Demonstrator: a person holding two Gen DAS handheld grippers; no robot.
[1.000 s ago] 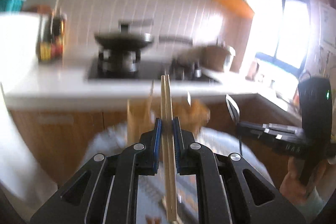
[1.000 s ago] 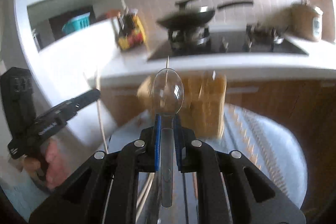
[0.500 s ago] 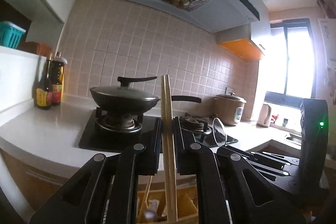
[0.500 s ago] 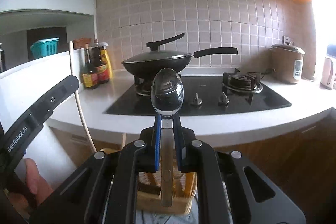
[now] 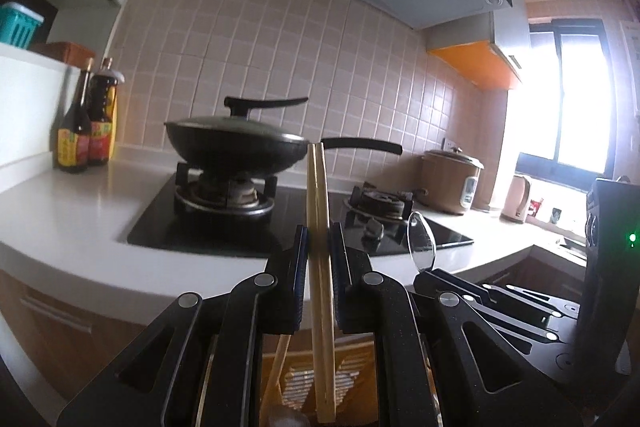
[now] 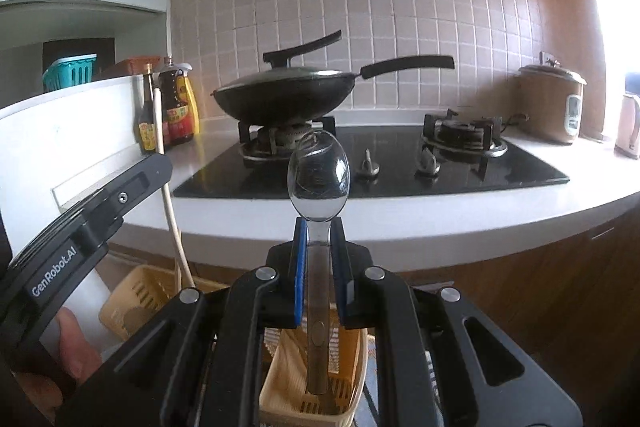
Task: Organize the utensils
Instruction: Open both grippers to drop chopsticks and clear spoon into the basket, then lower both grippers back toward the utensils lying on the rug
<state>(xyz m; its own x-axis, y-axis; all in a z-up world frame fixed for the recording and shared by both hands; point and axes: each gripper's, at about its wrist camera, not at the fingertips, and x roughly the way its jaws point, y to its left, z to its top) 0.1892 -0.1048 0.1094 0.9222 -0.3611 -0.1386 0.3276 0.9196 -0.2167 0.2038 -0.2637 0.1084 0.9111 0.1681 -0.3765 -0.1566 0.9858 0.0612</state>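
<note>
Right wrist: fingers [image 6: 319,227] pinch spoon [image 6: 319,183] above basket [image 6: 276,393], countertop edge [image 6: 400,215] ahead.

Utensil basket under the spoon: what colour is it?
Pale yellow-tan slotted plastic basket, clearest in the right wrist view, below the spoon.

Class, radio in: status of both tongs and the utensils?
Left tongs shut on chopsticks. Right tongs shut on spoon. Basket below, nothing blocking.

wok [image 5: 236,147] ahead, worktop [image 6: 400,215] edge clear
</note>
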